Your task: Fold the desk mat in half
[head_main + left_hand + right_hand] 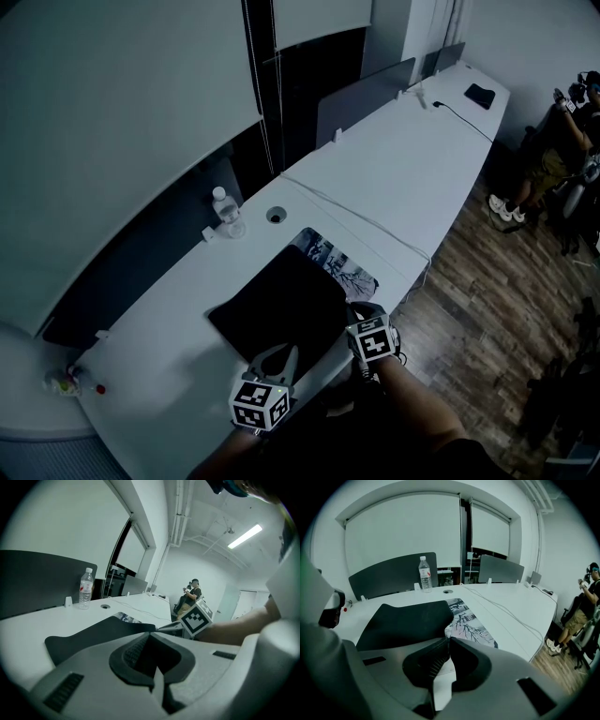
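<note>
The desk mat (281,305), thin and limp, lies at the desk's (394,178) near edge. Its matte black underside is turned up over the printed face (a strip of tree print shows). The fold looks half made. The right gripper (445,641) and left gripper (149,637) pinch its raised edge, jaws pressed together. Next, lay edge squarely on edge.

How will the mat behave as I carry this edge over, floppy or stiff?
Probably floppy: the mat curves up off the table toward the left gripper and right gripper. Likely light, since both pinch only its edge. It looks thin, so the raised flap may sag midway.
</note>
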Motion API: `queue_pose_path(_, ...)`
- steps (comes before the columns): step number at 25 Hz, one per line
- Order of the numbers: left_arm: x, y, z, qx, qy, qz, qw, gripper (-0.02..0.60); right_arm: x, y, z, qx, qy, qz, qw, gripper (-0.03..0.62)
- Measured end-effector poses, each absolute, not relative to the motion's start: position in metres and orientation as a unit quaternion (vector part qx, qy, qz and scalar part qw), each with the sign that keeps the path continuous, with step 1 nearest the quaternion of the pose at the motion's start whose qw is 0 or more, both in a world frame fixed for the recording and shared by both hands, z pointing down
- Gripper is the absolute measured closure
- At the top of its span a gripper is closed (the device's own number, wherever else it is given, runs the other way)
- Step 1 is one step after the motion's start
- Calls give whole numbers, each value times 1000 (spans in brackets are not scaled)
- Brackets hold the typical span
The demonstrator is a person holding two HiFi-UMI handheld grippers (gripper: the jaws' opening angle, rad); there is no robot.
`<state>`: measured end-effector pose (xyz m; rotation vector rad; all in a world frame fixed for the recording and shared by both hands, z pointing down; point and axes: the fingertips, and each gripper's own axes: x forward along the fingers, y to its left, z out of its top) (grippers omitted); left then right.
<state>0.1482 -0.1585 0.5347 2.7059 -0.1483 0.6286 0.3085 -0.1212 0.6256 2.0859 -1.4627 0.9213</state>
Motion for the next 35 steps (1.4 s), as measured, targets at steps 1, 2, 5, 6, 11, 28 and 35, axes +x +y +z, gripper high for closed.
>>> queue_pose_path(1, 150, -158, 534, 957, -56, 221, 178, 577, 310, -121, 626, 751, -530, 331, 215, 556)
queue_pose_path(2, 151, -157, 534, 957, -60, 220, 177, 577, 311, -121, 626, 749, -532, 331, 215, 556)
queue_pose_path(5, 154, -154, 531, 957, -75, 216, 177, 577, 315, -119, 625, 743, -541, 329, 216, 556)
queue_pose_path(6, 156, -153, 529, 957, -79, 214, 177, 577, 317, -119, 624, 741, -545, 327, 216, 556)
queue_pose_path(11, 163, -151, 524, 957, -101, 208, 175, 577, 325, -121, 622, 729, -561, 323, 222, 556)
queue_pose_path(28, 193, -150, 528, 951, -127, 225, 171, 577, 355, -118, 643, 711, -576, 342, 213, 556)
queue_pose_path(35, 208, -149, 531, 949, -134, 228, 174, 577, 370, -119, 648, 707, -579, 348, 210, 556)
